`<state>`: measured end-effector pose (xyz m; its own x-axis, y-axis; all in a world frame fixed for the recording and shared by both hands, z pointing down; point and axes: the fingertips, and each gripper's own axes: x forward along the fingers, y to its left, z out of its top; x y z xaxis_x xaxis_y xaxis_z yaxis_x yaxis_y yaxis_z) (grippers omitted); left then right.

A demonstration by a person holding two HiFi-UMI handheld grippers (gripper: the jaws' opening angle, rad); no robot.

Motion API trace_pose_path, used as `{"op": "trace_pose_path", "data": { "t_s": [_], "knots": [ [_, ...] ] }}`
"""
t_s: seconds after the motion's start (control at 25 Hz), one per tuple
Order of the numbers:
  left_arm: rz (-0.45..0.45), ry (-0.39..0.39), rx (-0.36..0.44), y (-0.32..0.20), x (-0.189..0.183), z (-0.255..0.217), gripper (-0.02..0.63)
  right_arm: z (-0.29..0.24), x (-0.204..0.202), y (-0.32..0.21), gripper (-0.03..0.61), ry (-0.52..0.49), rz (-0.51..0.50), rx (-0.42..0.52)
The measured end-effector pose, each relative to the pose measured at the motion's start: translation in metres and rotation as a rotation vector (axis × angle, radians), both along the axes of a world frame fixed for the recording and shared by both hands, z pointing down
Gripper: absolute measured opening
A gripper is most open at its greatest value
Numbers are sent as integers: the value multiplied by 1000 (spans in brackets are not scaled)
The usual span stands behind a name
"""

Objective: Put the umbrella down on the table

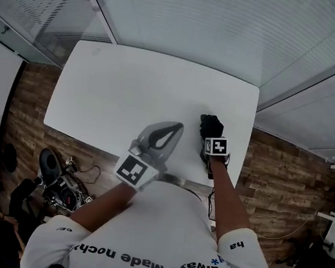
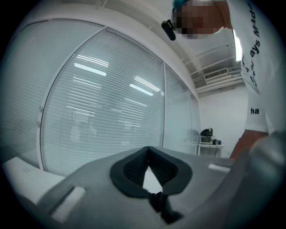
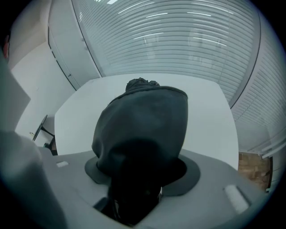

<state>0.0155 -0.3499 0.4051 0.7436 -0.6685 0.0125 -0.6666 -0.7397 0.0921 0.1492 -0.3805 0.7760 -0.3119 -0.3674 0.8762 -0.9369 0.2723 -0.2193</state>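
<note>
**Soft, cool light with strong fisheye bending**

The indoor light is even and casts no hard shadows. Strip-light reflections (image 2: 91, 62) glare on the glass wall (image 2: 103, 116) ahead of the left gripper (image 2: 149, 150). The umbrella (image 3: 143, 120) in the right gripper (image 3: 136, 174) is near-black and blurred. Straight edges bend, and the corners darken.

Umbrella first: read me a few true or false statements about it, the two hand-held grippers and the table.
1. The right hand-held gripper grips a dark folded umbrella. True.
2. The left hand-held gripper also holds the umbrella. False: nothing is between its jaws.
3. The table is white. True.
4. The floor is grey carpet. False: it is brown wood planks.
</note>
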Motion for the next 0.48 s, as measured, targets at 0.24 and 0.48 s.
{"op": "trace_pose_path", "data": {
  "t_s": [0.24, 0.48],
  "knots": [
    [-4, -8, -6, -2, -3, 1, 3, 16, 1, -6, 258, 20, -5, -38],
    [-13, -20, -15, -2, -6, 5, 3, 26, 0, -7, 267, 5, 10, -62]
  ]
}}
